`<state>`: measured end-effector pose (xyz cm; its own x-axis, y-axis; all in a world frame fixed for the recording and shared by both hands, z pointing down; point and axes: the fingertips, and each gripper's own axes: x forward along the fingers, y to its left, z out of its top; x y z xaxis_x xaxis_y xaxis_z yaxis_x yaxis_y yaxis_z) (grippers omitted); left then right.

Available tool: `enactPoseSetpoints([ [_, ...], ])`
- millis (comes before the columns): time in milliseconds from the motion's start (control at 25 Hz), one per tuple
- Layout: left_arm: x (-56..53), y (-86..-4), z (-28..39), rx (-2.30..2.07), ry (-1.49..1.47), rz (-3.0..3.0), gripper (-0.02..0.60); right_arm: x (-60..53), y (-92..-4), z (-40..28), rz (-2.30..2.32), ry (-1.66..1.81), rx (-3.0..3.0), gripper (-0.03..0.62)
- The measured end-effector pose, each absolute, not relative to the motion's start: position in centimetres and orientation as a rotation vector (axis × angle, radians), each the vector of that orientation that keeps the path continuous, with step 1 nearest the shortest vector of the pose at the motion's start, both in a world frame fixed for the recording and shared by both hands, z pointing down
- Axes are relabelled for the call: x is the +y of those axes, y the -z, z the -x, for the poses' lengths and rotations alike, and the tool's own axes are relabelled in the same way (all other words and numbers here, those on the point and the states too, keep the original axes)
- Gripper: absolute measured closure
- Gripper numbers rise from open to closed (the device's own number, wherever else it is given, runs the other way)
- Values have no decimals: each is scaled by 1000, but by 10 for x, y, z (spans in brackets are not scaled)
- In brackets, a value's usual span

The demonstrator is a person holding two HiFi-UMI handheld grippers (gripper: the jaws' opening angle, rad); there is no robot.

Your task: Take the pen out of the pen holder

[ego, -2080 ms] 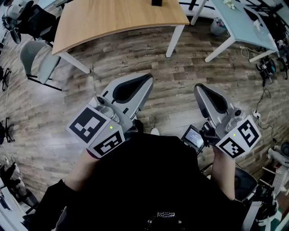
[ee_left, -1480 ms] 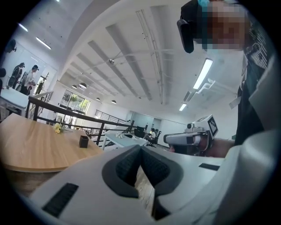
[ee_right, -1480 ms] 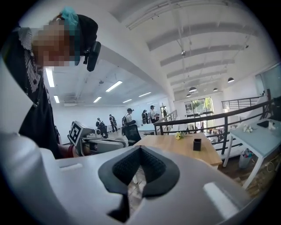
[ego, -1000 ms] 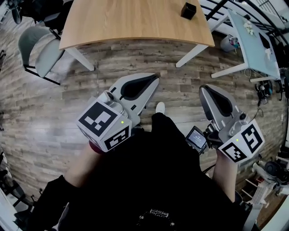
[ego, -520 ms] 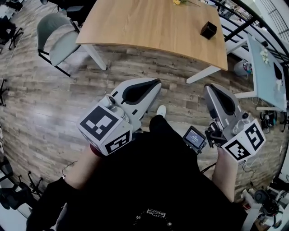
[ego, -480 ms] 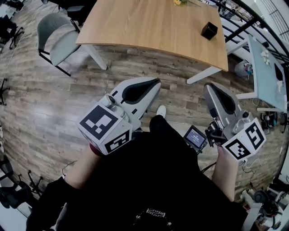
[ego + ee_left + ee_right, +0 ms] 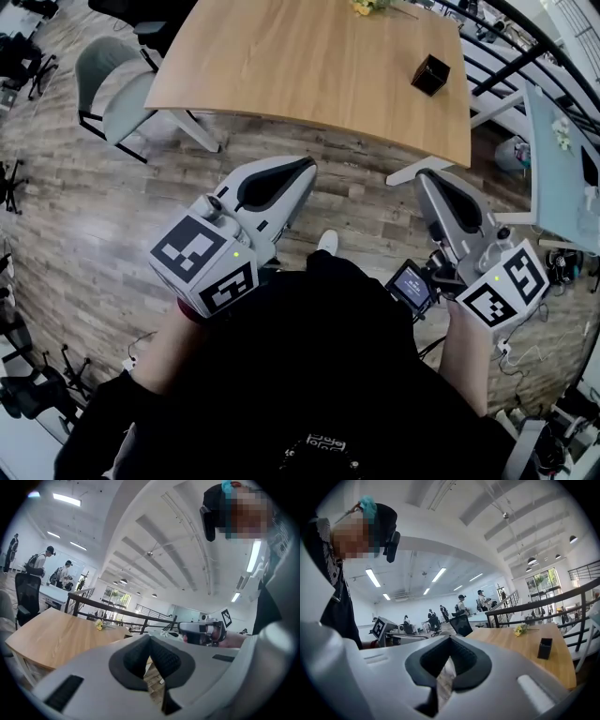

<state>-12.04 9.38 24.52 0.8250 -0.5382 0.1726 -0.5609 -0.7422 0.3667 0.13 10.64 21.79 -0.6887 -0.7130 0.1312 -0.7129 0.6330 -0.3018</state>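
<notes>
A person stands on a plank floor (image 7: 112, 234) with a tool in each hand, both held out in front of the body and level with each other. The left gripper (image 7: 307, 166) has its jaws together with nothing between them; its own view shows the dark pads meeting at the tips, and only floor shows through the slot below. The right gripper (image 7: 423, 176) is likewise closed and empty, its pads touching at the tip. Each tool carries a marker cube (image 7: 202, 263) at its rear, near the wrist, and a small screen (image 7: 411, 286) sits on the inner side of the right one. Ahead stands a wooden table (image 7: 300, 56). The pen holder (image 7: 430, 74), a small black box, stands upright on it near the right end, well apart from both tools. The pen itself cannot be made out at this size. In the right gripper view the holder appears to the right of the jaws, beyond them. Yellow flowers (image 7: 366, 6) lie at the table's far edge. A grey chair (image 7: 114, 94) stands at the table's left end, and a pale table (image 7: 562, 141) stands to the right. A white shoe (image 7: 326, 242) shows between the tools. Other people (image 7: 461, 604) stand far back in the hall.
</notes>
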Motion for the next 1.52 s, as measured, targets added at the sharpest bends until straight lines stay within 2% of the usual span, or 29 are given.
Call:
enactPoseSetpoints([
  [480, 40, -262, 28, -816, -178, -2508, 595, 56, -253, -107, 1216, 687, 2705, 592],
  [680, 25, -268, -4, -820, -257, -2510, 595, 35, -241, -141, 1169, 697, 2596, 592],
  [920, 13, -260, -36, -758, -263, -2575, 595, 22, -241, -154, 1188, 655, 2616, 592],
  [1200, -9, -273, -44, -678, -275, -2537, 596, 7, -247, -157, 1262, 690, 2603, 594],
  [1520, -56, -252, -84, -423, -212, -2659, 597, -6, -224, -186, 1504, 607, 2503, 594],
])
